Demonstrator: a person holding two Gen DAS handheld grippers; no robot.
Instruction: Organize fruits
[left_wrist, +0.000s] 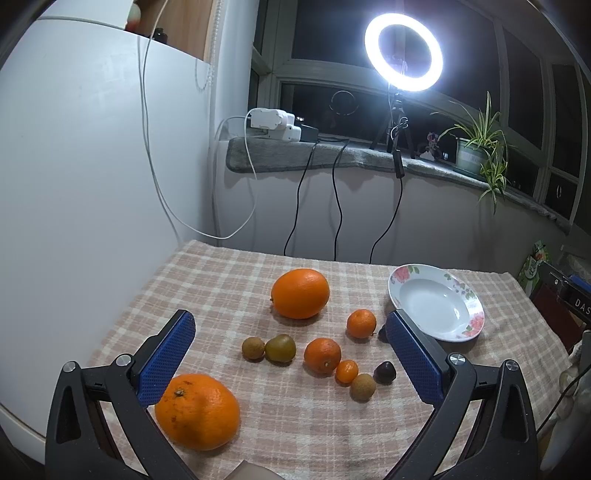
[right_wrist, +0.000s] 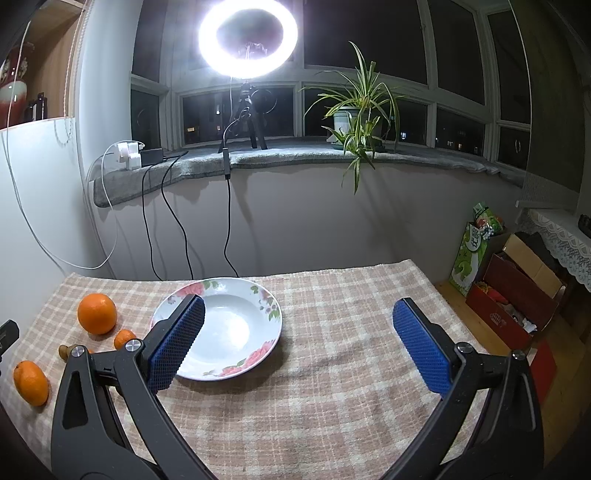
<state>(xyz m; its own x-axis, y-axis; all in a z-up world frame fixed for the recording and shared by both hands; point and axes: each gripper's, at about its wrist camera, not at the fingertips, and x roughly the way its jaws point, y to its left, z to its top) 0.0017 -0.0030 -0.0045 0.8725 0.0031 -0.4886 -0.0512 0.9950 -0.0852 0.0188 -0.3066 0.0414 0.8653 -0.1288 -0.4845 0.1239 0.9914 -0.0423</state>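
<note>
A: On a bench (left_wrist: 229, 273) under a checked cloth, fruit lies scattered beside a flowered plate (left_wrist: 436, 302). The left tool (left_wrist: 290, 332) hangs over the spread, jaws released and wide, nothing between its blue pads (left_wrist: 166, 362).

B: And the fruit itself?

A: One large orange (left_wrist: 300, 293) sits toward the far middle of the cloth. A second large orange (left_wrist: 197, 410) lies nearest the camera, just beside the left pad. Between them: a mandarin (left_wrist: 361, 324) near the plate, another mandarin (left_wrist: 322, 355) closer in, a small kumquat (left_wrist: 346, 371) touching it, a dark plum-like fruit (left_wrist: 384, 372), two brown longan-like fruits (left_wrist: 253, 348) (left_wrist: 363, 387) and a green-brown kiwi (left_wrist: 280, 348) touching the left one of those.

B: The other side?

A: The right tool (right_wrist: 299, 336) is likewise released, jaws at full spread, holding nothing. Its left pad crosses the near-left rim of the plate (right_wrist: 255, 321) in that view; whether it touches I cannot tell. The plate holds no fruit. Bare cloth lies under the right pad (right_wrist: 421, 354).

B: Background?

A: A lit ring light (right_wrist: 247, 38) on a small tripod and a potted spider plant (right_wrist: 354, 110) stand on the grey-covered windowsill (right_wrist: 295, 155), dark windows behind. Cables hang from the sill toward the floor.
</note>
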